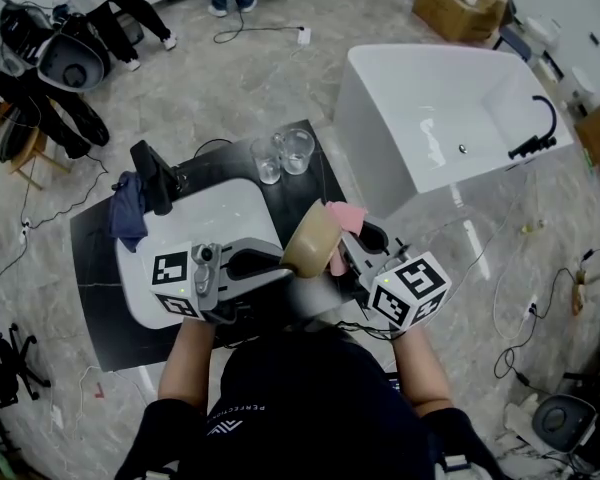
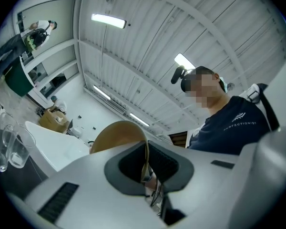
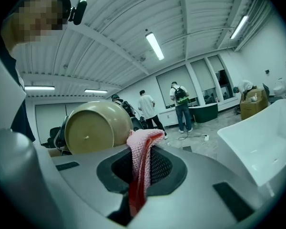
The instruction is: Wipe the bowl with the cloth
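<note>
A tan bowl point(image 1: 311, 240) hangs tilted in the air above the black table, its rim pinched in my left gripper point(image 1: 276, 264), which is shut on it. In the left gripper view the bowl point(image 2: 118, 136) stands edge-on between the jaws. My right gripper point(image 1: 345, 256) is shut on a pink cloth point(image 1: 343, 215) just right of the bowl. The right gripper view shows the cloth point(image 3: 142, 163) folded between the jaws, with the bowl's underside point(image 3: 96, 126) close at the left. Whether cloth and bowl touch, I cannot tell.
Two clear glasses point(image 1: 283, 154) stand at the far edge of the black table point(image 1: 95, 248). A white sink basin point(image 1: 220, 208) with a black tap point(image 1: 152, 176) and a blue rag point(image 1: 128, 210) lies below my grippers. A white bathtub point(image 1: 450, 118) stands at the right. People stand farther off.
</note>
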